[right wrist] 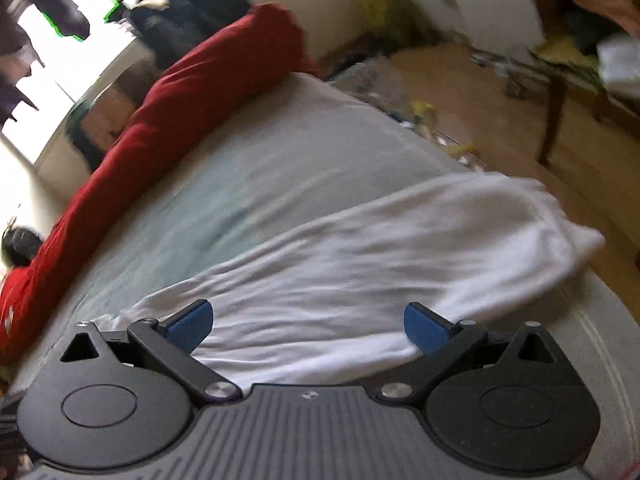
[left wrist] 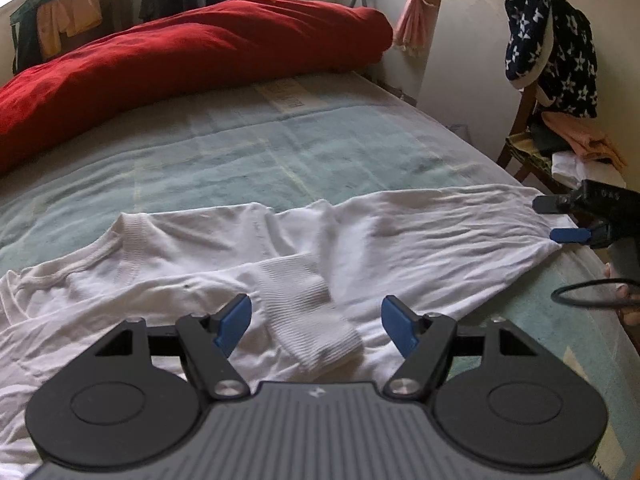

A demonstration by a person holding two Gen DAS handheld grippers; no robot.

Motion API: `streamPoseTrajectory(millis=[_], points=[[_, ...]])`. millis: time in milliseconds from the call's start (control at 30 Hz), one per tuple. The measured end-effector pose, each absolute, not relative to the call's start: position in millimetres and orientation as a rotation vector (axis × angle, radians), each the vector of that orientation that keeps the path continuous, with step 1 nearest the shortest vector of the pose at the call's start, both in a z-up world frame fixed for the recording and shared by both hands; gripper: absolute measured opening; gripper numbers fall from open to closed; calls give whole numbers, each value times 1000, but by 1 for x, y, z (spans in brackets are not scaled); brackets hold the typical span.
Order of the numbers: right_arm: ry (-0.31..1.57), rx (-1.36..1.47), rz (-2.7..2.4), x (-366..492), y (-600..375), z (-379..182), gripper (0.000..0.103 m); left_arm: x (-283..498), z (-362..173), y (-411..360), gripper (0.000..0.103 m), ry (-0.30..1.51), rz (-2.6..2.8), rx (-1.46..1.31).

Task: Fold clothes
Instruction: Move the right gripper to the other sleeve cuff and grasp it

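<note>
White shirt (left wrist: 224,240) spread on bed (left wrist: 240,140); left gripper (left wrist: 316,322), right gripper (right wrist: 308,326) angled down over it, jaws apart, empty

Almost nothing can be read. The grey ribbed body behind each claw carries a small pale emblem at its front edge, too small to make out. In the left wrist view, the black body of the right claw (left wrist: 560,220) bears pale characters, too blurred to read.
</note>
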State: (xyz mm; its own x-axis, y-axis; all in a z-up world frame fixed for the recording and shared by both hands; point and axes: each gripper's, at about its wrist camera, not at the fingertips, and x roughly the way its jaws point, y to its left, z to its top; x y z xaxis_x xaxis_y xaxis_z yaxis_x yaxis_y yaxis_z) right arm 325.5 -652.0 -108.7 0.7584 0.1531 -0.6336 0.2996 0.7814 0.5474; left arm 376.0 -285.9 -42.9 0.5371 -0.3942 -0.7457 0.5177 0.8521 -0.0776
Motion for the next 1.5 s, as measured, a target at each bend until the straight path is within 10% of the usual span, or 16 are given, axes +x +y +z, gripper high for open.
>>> streamPoseTrajectory(millis=[867, 1500], points=[[1010, 671, -97, 369, -648, -87, 103, 372, -34, -308, 72, 856, -574, 204], [722, 1343, -104, 293, -713, -140, 103, 371, -40, -309, 72, 879, -583, 200]])
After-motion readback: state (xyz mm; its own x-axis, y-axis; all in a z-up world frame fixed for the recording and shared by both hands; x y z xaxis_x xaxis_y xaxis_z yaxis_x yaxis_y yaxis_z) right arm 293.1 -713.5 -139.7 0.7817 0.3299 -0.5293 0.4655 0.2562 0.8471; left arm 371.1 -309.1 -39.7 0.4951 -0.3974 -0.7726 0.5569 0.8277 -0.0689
